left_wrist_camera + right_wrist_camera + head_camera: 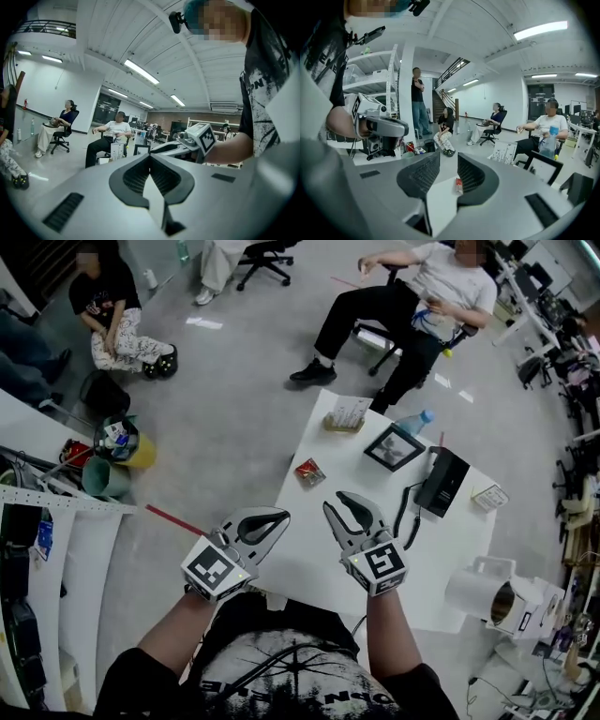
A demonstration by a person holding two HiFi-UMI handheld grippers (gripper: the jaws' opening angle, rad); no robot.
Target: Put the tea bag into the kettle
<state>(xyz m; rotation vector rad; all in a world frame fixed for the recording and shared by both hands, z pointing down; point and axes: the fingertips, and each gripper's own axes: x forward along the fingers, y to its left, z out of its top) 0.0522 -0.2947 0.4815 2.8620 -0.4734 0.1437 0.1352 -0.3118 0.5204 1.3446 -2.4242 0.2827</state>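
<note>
Hovering over the white surface (441, 559), both pairs of fingers empty.
The white kettle (476, 589), by my guess, sits well right of the right gripper (342, 505); a black box (442, 481) and picture frame (394, 447) lie beyond its fingers, clear of the path. Those fingers stand partly open with the tea bag (310, 472) just ahead: lower squarely astride it. The left gripper (277, 517) has its fingers pressed together.

**Counts.** One table (305, 559) bearing one tea bag (310, 472), one picture frame (394, 447), one water bottle (413, 422), one black box (442, 482) and one paper stand (349, 414). Near right: one kettle (478, 589). Two hand-held grippers: left hand-held gripper (279, 517), right hand-held gripper (336, 502). Far side: one standing person (417, 101), one crouching person (445, 129), two seated persons (494, 119).
</note>
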